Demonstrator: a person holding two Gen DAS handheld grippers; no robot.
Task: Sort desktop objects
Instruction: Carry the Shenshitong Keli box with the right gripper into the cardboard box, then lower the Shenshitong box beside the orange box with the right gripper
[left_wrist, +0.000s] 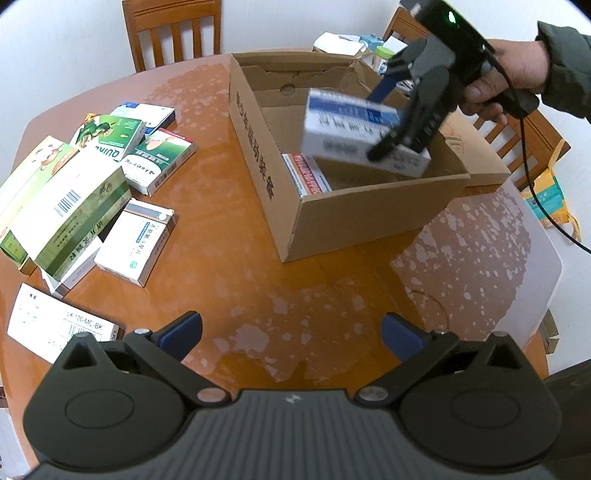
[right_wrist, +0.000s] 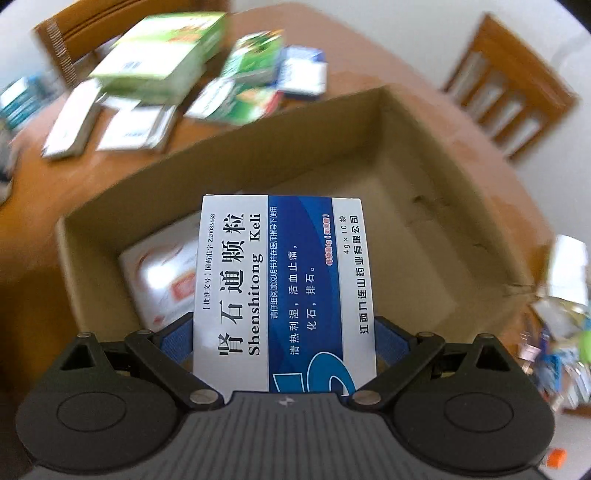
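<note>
Left tongs (left_wrist: 291, 334) spread wide, empty. Right tongs (right_wrist: 284, 341) clamp blue-white medicine box (right_wrist: 284, 291) by its side faces above carton (right_wrist: 424, 206); light, crushable card.

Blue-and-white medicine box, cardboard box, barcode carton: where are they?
blue-and-white medicine box (right_wrist: 284, 291), right wrist view, printed face.
cardboard box (left_wrist: 354, 214), left wrist view, near outer wall.
barcode carton (left_wrist: 70, 218), left wrist view, top panel.
</note>
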